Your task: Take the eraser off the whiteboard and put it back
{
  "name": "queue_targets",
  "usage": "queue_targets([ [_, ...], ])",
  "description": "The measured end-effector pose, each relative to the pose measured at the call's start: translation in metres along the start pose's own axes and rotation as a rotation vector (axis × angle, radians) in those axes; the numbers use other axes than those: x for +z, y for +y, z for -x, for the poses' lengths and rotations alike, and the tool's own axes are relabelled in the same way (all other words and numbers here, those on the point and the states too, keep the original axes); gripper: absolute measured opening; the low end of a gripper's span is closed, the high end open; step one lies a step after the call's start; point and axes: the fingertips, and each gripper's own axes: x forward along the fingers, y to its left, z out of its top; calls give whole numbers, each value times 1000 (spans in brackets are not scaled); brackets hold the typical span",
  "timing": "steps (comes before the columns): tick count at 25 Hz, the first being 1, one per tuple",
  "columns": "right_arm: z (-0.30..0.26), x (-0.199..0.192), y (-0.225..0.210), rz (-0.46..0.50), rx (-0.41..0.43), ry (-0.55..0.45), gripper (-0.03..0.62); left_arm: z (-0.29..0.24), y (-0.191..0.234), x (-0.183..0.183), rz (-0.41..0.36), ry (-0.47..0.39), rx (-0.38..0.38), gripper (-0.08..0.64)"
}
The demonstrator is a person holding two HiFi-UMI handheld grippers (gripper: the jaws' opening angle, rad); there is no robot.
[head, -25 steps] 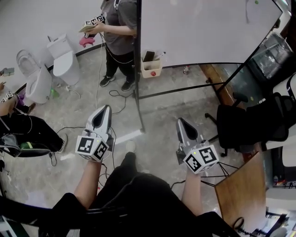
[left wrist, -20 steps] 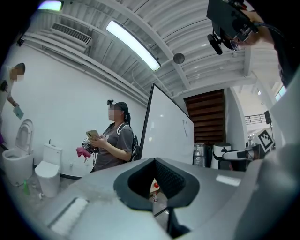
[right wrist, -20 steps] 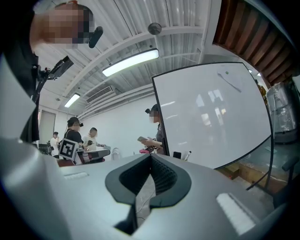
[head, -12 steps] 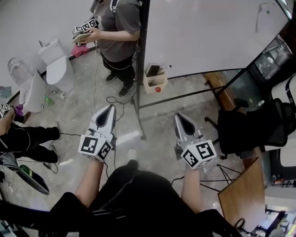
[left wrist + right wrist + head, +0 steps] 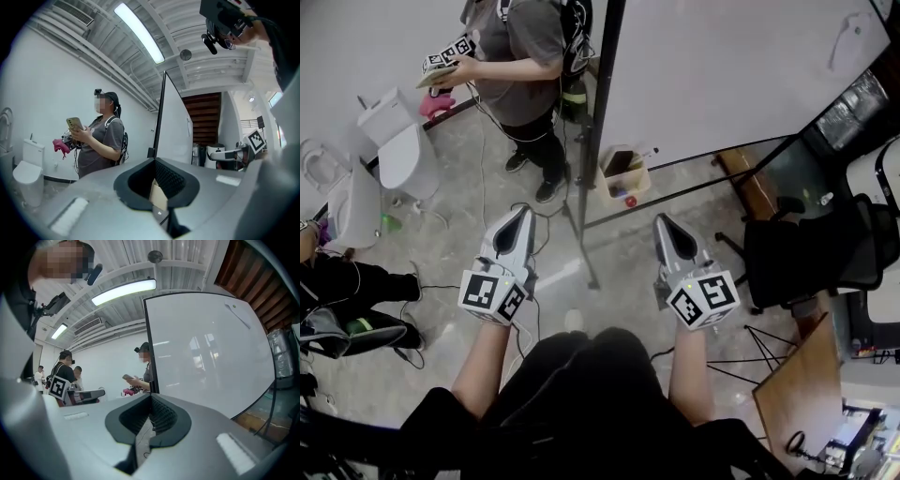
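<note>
While held level short of the whiteboard (image 5: 722,75), left gripper (image 5: 522,212) and right gripper (image 5: 659,220) show jaws pressed together, nothing between. Eraser (image 5: 847,42) sits high on the board, well apart. Marker cubes (image 5: 490,295) carry square black-and-white codes.

I saw the left gripper (image 5: 520,212) and right gripper (image 5: 660,219) silver-grey, their cubes (image 5: 490,295) patterned in black-and-white squares. The whiteboard (image 5: 722,66) was plain white, black-framed. The floor (image 5: 441,244) was mottled grey, and a bystander's shirt (image 5: 525,47) was grey.
</note>
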Motion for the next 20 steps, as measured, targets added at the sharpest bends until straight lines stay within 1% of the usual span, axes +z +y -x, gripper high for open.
queue_targets([
  [5, -23, 0, -8, 16, 8, 17, 9, -17, 10, -3, 12, 11, -14, 3],
  [10, -38, -2, -27, 31, 12, 33, 9, -32, 0, -2, 7, 10, -23, 3],
  [16, -58, -22, -48, 26, 39, 76, 9, -38, -12, -4, 15, 2, 35, 3],
  [20, -78, -36, -65, -4, 50, 95, 9, -46, -18, -12, 19, 13, 54, 3],
])
